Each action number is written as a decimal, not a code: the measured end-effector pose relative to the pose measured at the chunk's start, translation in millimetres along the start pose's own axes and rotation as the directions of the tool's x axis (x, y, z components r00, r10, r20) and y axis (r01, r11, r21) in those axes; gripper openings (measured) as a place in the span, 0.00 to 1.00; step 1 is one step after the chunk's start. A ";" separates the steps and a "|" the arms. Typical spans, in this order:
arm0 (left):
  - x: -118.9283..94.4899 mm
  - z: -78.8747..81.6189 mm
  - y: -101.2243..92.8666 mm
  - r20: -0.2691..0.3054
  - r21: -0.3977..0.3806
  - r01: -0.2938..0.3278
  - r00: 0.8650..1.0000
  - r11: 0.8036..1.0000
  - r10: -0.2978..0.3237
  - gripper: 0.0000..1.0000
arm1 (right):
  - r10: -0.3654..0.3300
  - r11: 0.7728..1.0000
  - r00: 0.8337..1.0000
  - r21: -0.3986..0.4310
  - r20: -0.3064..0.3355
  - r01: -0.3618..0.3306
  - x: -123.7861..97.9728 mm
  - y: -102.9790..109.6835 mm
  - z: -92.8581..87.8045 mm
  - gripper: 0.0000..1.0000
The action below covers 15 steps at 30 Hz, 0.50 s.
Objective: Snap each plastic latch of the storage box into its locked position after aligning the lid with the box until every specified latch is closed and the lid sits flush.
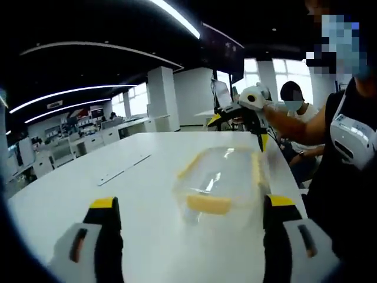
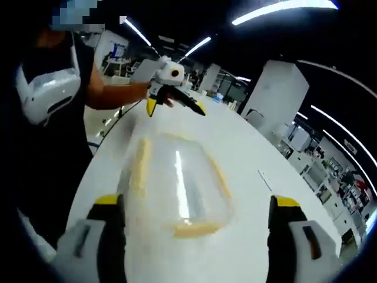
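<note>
A clear plastic storage box (image 1: 221, 177) with its lid on lies on the white table (image 1: 88, 194), blurred, between the two grippers. Yellow latches run along its sides; the near latch (image 1: 209, 204) faces my left gripper (image 1: 192, 202), whose jaws stand open a little short of the box. Beyond the box my right gripper (image 1: 238, 130) hovers open in a person's hand. In the right gripper view the box (image 2: 177, 183) lies just ahead of my open right gripper (image 2: 197, 201), with a yellow latch (image 2: 197, 229) at its near end and the left gripper (image 2: 175, 108) beyond it, jaws apart.
A thin flat strip (image 1: 123, 170) lies on the table beside the box, also the strip (image 2: 265, 180). The person (image 1: 347, 153) holding the grippers stands at the table's edge. Another person (image 1: 294, 106) sits behind. White pillars and desks fill the background.
</note>
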<state>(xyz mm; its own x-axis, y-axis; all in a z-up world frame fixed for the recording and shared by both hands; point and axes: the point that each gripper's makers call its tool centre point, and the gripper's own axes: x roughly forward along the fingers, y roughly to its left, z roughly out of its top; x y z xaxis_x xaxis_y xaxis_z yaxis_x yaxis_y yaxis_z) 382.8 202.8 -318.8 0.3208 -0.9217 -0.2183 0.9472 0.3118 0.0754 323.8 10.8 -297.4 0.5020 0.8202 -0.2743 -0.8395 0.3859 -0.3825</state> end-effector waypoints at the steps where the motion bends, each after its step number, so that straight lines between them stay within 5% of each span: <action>1: -0.8 3.5 -4.7 0.014 -0.002 -0.003 1.000 1.000 0.003 1.00 | -0.040 0.999 0.998 0.003 0.056 0.040 -3.3 0.6 12.6 1.00; 4: -2.2 10.3 -13.5 0.036 0.019 -0.012 0.999 1.000 0.011 1.00 | -0.116 0.993 0.978 0.032 0.174 0.112 -10.8 9.2 38.5 1.00; 7: -5.4 24.6 -24.0 0.111 -0.002 0.002 0.994 1.000 -0.002 1.00 | -0.122 0.988 0.968 0.124 0.218 0.096 -14.3 24.0 40.4 1.00; 10: -9.3 23.3 -29.9 0.126 -0.031 0.000 0.992 1.000 0.004 1.00 | -0.178 0.980 0.974 0.118 0.140 0.162 -17.8 27.1 16.3 1.00; 15: -10.1 6.4 -31.0 0.113 -0.004 -0.103 0.988 0.995 0.103 1.00 | -0.240 0.959 0.965 0.176 0.102 0.220 -22.6 31.3 -14.2 1.00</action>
<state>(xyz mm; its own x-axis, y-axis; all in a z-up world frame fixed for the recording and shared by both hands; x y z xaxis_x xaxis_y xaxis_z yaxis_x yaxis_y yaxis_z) 350.2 201.0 -312.7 0.4142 -0.9049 -0.0980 0.9091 0.4060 0.0936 289.1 -1.6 -315.7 0.6649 0.7423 -0.0831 -0.7318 0.6251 -0.2715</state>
